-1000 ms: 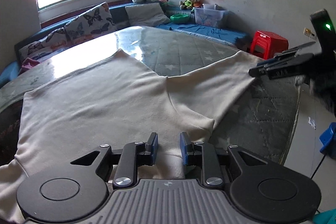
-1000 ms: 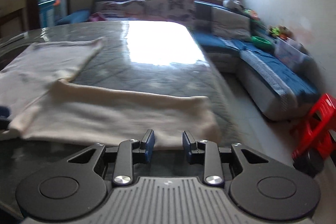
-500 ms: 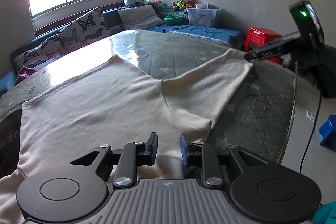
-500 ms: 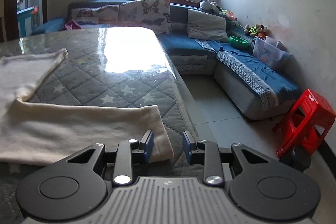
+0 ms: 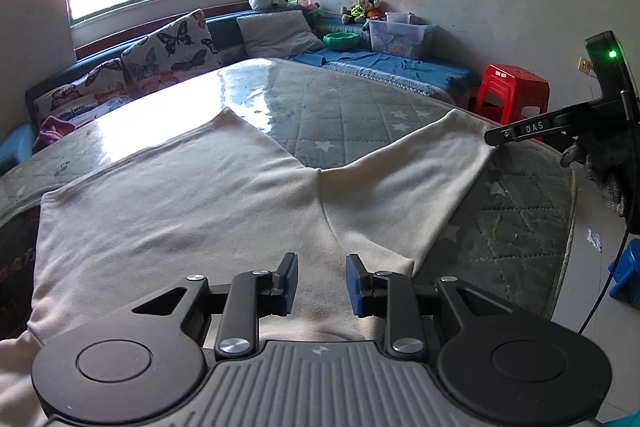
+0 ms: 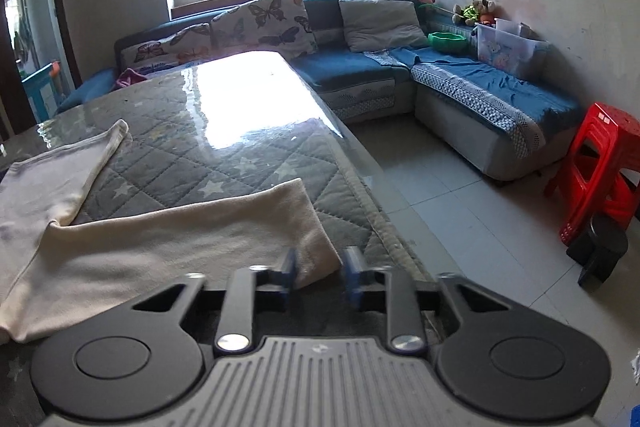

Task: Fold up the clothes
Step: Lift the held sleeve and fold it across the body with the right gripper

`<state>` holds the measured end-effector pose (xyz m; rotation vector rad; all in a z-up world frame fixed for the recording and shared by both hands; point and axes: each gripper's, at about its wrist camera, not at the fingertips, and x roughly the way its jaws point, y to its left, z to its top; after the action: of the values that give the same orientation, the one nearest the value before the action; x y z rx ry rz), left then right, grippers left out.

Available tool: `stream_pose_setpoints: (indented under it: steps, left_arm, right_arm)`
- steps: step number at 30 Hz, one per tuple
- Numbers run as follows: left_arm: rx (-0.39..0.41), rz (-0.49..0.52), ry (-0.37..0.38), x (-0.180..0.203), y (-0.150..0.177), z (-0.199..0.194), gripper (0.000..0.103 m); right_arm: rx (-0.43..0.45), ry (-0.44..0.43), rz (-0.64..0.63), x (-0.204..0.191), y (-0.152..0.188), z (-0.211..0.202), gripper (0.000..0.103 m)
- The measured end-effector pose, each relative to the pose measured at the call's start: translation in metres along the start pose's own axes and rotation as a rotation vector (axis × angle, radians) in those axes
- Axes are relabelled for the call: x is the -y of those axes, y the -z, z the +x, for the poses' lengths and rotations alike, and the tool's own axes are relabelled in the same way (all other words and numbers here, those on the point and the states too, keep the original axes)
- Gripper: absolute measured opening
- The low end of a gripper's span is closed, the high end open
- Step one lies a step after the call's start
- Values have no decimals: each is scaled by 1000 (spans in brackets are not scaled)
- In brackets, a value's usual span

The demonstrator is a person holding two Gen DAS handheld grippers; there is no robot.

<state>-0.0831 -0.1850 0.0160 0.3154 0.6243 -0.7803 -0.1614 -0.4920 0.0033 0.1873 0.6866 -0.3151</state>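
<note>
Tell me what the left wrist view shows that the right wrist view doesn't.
Only the left wrist view shows the right claw from outside, at the sleeve cuff, plus the cream garment body and the open left claw. Only the right wrist view shows the doorway and the black stool. Both show the quilted table, the red stool and the butterfly cushions.
</note>
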Motion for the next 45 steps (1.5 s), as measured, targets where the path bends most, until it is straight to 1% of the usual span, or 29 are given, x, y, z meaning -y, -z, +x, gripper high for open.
stream_pose_setpoints:
  steps: [2,3,11,17,23,26,29,32,45]
  left_arm:
    - [-4,1,-1,0,0,2,29]
    - [-6,0,-2,0,0,3,30]
    - [-7,6,-4,0,1,5,32]
    - [3,-4,-5,-3,2,3,37]
    - [24,-30,-11,-8,4,-4,42]
    - [39,-64,-21,-17,6,-12,44]
    - [56,-101,-39,-29,10,-23,46]
    - [77,-140,-59,-41,17,-34,47]
    - [104,-298,-154,-82,56,-74,50]
  right_arm:
    - [11,-3,2,0,-2,-3,6]
    - [21,-3,2,0,-4,-5,5]
    - [129,-9,-33,-6,-35,-30,5]
    - [111,-14,-62,-18,-37,-28,5]
    - [164,-61,-105,-36,-58,-54,5]
    - [197,-100,-162,-57,-73,-71,5]
    - [226,-153,-221,-85,-86,-86,5]
    - [248,-210,-281,-116,-94,-97,5]
    - [129,-473,-548,-267,-53,-66,5]
